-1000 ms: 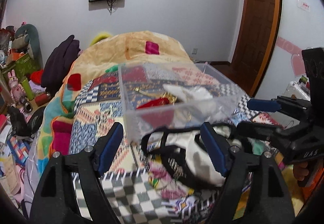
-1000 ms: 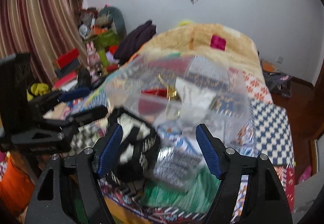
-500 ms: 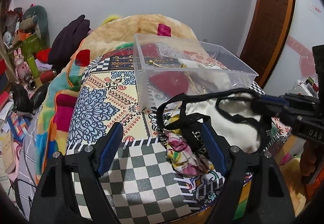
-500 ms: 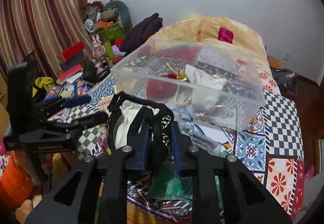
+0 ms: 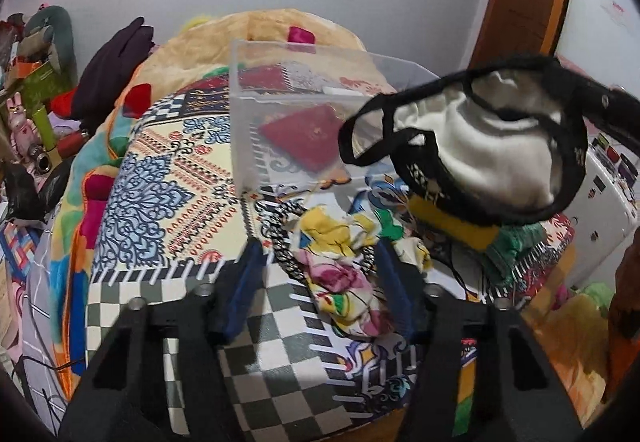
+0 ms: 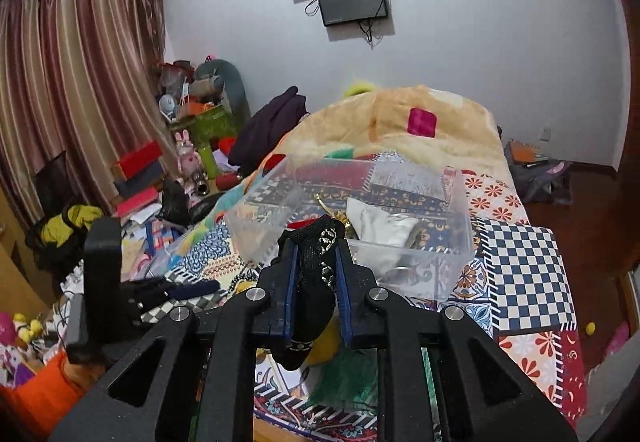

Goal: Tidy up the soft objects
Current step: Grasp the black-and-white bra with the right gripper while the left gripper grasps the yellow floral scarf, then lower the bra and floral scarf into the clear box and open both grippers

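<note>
Right tool (image 6: 316,262) clamping black bag (image 5: 500,158), left tool (image 5: 320,262) agape, patchwork bedspread (image 5: 160,178), cluttered bedroom.

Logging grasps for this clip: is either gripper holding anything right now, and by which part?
The right gripper is shut on the black-and-white garment, pinching its black patterned edge; it hangs lifted off the bed. The left gripper is open around the floral cloth, holding nothing.
</note>
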A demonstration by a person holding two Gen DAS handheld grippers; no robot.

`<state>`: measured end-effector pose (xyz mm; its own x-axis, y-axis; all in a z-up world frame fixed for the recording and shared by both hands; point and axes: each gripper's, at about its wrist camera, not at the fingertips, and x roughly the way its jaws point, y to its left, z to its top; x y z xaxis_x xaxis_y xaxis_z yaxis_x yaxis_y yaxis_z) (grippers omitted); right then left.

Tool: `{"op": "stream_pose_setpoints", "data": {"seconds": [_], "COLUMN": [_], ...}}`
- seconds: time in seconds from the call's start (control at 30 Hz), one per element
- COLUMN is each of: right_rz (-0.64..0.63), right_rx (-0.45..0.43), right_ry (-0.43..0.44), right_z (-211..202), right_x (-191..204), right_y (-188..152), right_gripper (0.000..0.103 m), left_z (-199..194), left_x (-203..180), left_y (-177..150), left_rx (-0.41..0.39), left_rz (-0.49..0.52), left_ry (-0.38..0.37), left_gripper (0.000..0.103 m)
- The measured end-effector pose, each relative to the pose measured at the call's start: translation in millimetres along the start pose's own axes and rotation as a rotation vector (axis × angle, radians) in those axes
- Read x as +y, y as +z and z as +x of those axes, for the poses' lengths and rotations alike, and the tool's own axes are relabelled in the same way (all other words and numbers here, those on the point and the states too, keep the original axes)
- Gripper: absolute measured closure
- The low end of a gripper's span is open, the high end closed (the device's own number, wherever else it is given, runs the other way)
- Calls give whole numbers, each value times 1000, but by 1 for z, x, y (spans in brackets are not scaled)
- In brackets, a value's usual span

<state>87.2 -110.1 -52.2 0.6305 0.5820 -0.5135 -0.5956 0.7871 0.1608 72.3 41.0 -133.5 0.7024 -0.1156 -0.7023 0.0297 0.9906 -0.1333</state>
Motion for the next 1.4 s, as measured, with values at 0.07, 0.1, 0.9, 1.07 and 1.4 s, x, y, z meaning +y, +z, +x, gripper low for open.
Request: {"op": "stream_pose_setpoints", "data": {"seconds": [0.07,0.1,0.9,1.07,1.4], "right_rz": [3,2,-39,-58,-42], "right_rx": [-2,0,-169,-190,-88], "right_ry": [3,4,-18,-47,-75], "right_z": [0,0,-18,-4,43], "right_x": [-1,-1,10,11,-6], "right_y": [0,0,57,71,64], "right_gripper": [87,87,87,87,87], "left_z": [2,3,-57,-50,-9], "left_x": [0,-1,0,2,12], "left_y": [-2,-3,73,100,119], "left_rx": [18,26,-251,-281,-231], "left_rz": [2,3,-7,-8,-28], "left_ry": [-16,-22,-35,-8,42], "left_gripper": [72,81,96,96,96]}}
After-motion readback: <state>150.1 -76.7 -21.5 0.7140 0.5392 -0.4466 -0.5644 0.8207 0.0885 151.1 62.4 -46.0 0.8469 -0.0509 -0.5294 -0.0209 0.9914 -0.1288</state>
